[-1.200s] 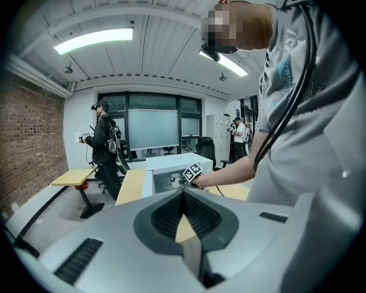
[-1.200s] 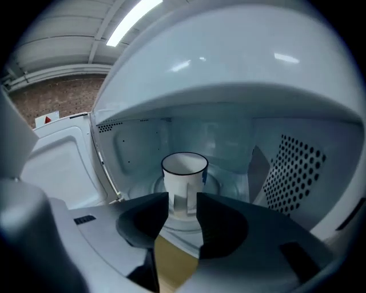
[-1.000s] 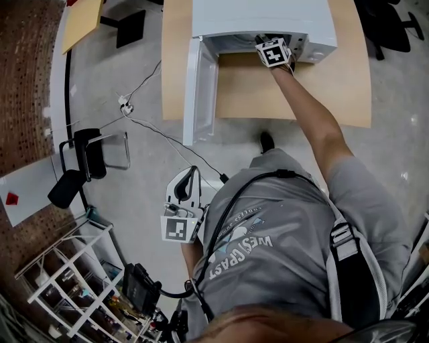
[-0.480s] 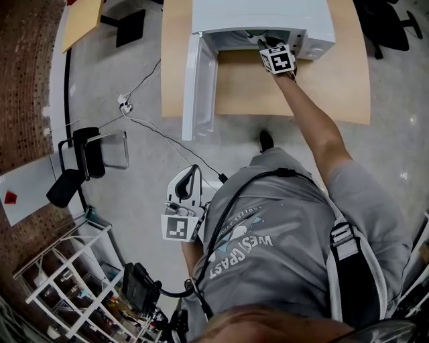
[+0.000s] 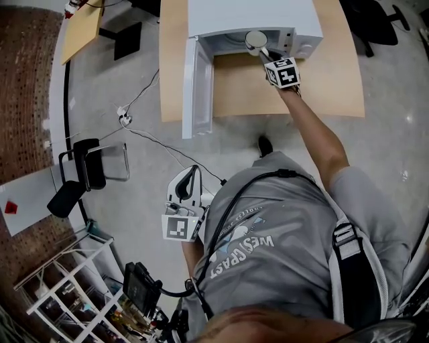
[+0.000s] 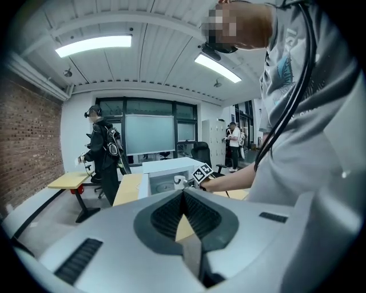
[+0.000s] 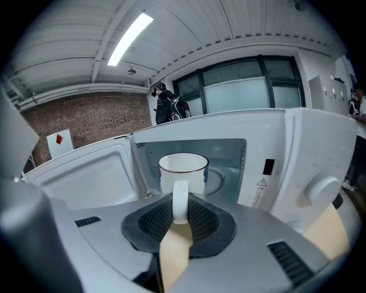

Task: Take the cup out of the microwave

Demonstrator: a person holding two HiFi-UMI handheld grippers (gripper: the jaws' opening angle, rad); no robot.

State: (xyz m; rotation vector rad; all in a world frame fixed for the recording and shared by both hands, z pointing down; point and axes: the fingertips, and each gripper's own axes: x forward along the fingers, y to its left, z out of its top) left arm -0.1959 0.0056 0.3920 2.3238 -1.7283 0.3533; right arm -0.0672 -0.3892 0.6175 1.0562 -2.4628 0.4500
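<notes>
Found the cup (image 7: 183, 169) upright at the centre of the right gripper view, long axis vertical, open mouth up, a thin dark line round the rim, handle turned straight back toward the camera. Found that handle clamped in the right gripper (image 7: 180, 201), jaws having just been closing, now about half closed with a pad pressed on either side of it. Placed the cup body just beyond the fingertips, slightly above them in the picture. Saw the open cavity of the white microwave (image 7: 320, 143) right behind the cup, its glass turntable partly hidden by it.

In the head view, picked out the cup (image 5: 255, 39) as a pale round mouth at upper centre, at the front edge of the microwave (image 5: 255, 15). Traced the right gripper (image 5: 264, 51) reaching up to it from the lower right, with a bare forearm behind the marker cube. Noted the microwave door (image 5: 194, 87) swung wide open at the left, over the edge of the tan table (image 5: 335, 80).

Found the left gripper (image 5: 192, 173) well apart from all this, low at centre left beside the person's grey shirt. In the left gripper view, saw its jaws (image 6: 183, 193) meeting at the tips, holding nothing, with the cup (image 6: 179, 182) small and distant above them.
</notes>
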